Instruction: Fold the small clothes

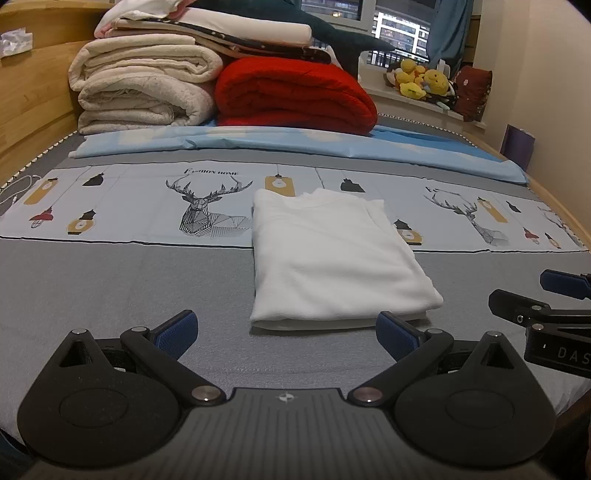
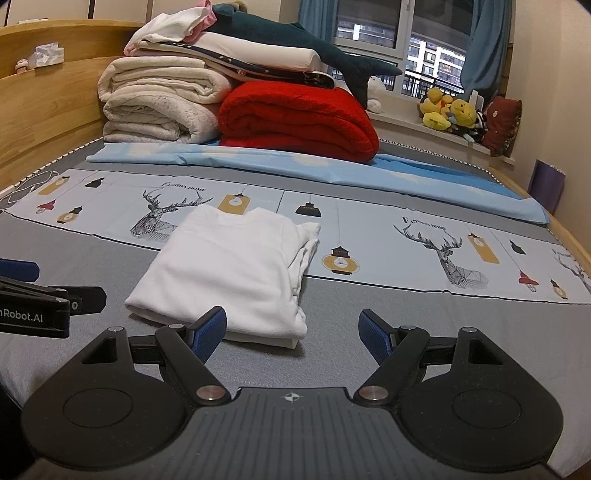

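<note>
White shirt (image 1: 332, 258) lies folded lengthwise on the bed (image 1: 129, 288), just ahead of both grippers (jaws spread, empty). I judge the next move: pinch its near hem, fold it away.

home bedroom | bed (image 1: 110, 295) | folded blankets (image 1: 147, 88) | plush toys (image 2: 448, 110) | window (image 2: 369, 26)

- Bare grey bed cover (image 1: 110, 288) lay to the left of the folded white garment (image 1: 332, 258), open to approach.
- The right gripper (image 2: 291, 332) and left gripper (image 1: 286, 334) sat near each other at the garment's near edge, crowding that side.
- Stacked cream blankets (image 1: 144, 88) and a red blanket (image 1: 295, 99) walled off the far end.
- A wooden headboard (image 2: 40, 122) closed the left side.
</note>
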Action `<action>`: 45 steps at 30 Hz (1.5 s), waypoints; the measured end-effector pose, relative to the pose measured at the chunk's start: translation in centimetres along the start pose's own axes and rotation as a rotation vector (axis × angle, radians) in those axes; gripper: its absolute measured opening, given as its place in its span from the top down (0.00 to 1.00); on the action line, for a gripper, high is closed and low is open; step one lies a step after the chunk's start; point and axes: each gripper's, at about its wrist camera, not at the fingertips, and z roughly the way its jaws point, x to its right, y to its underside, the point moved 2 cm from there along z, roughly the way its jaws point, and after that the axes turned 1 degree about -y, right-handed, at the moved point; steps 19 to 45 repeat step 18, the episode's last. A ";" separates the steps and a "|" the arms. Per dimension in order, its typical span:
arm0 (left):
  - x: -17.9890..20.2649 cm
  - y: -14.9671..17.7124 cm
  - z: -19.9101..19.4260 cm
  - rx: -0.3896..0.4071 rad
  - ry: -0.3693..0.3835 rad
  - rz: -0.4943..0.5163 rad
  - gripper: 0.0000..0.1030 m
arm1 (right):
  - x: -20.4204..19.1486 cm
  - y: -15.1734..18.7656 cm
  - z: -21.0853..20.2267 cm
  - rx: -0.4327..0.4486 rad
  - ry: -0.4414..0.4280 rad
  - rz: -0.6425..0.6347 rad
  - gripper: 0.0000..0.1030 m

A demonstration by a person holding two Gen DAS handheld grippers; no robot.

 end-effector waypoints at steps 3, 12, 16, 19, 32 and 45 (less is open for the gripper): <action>0.0 0.0 0.0 0.001 0.000 0.001 0.01 | 0.0 0.0 0.0 0.001 -0.003 -0.005 0.23; 0.0 0.0 0.0 0.003 0.004 0.003 0.01 | -0.1 0.0 0.0 0.001 -0.003 -0.006 0.23; 0.1 0.0 0.0 0.007 0.008 0.011 0.01 | 0.0 0.0 -0.1 0.003 -0.004 -0.008 0.23; 0.1 0.0 0.0 0.006 0.007 0.010 0.01 | 0.0 0.0 -0.1 0.003 -0.005 -0.010 0.23; 0.1 0.0 0.0 0.006 0.007 0.010 0.01 | 0.0 0.0 -0.1 0.003 -0.005 -0.010 0.23; 0.1 0.0 0.0 0.006 0.007 0.010 0.01 | 0.0 0.0 -0.1 0.003 -0.005 -0.010 0.23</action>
